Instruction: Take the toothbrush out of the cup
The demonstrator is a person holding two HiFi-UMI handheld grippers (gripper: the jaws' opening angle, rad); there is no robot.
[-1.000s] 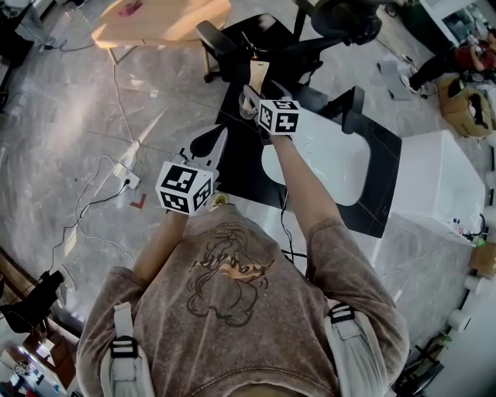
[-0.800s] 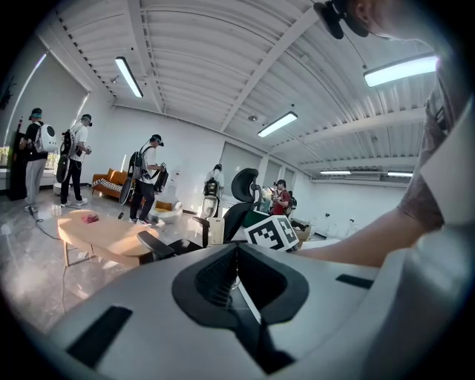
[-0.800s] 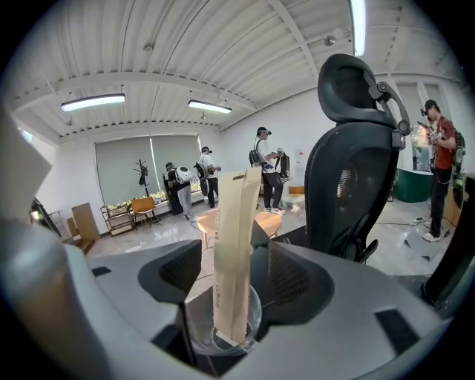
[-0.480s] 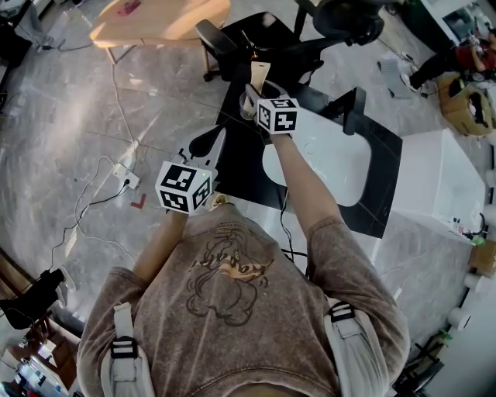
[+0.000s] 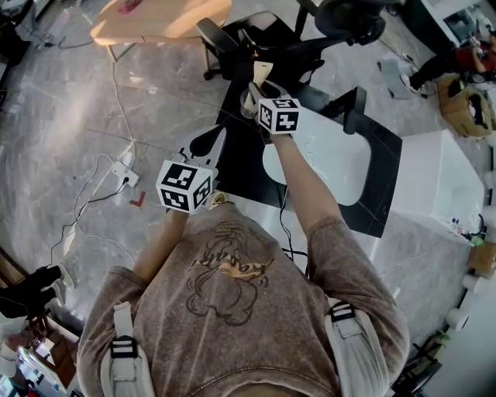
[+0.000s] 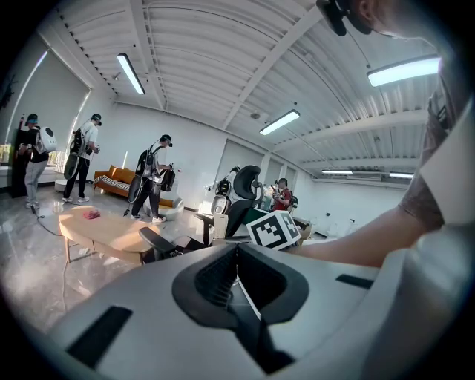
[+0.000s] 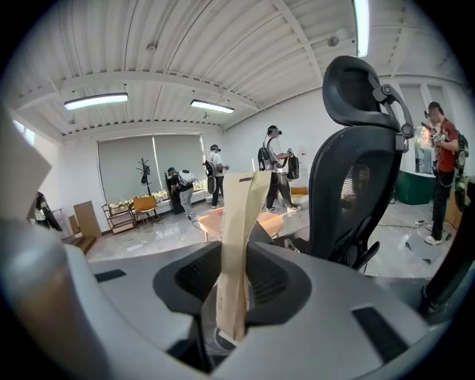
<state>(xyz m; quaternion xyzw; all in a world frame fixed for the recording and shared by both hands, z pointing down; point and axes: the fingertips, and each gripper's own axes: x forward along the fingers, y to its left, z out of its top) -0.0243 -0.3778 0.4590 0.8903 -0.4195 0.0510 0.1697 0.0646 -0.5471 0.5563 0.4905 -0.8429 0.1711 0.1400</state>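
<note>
A toothbrush in a beige paper wrapper stands upright in a grey cup at the far corner of the black counter. My right gripper reaches over the cup. In the right gripper view the wrapped toothbrush rises between the jaws, which have just been closing and now press on it, while the cup shows below. My left gripper hovers nearer me, left of the sink. Its jaws meet with nothing between them.
A white sink basin is set in the black counter. Black office chairs stand just beyond the cup, and a wooden oval table lies farther off. A power strip and cables lie on the floor at left.
</note>
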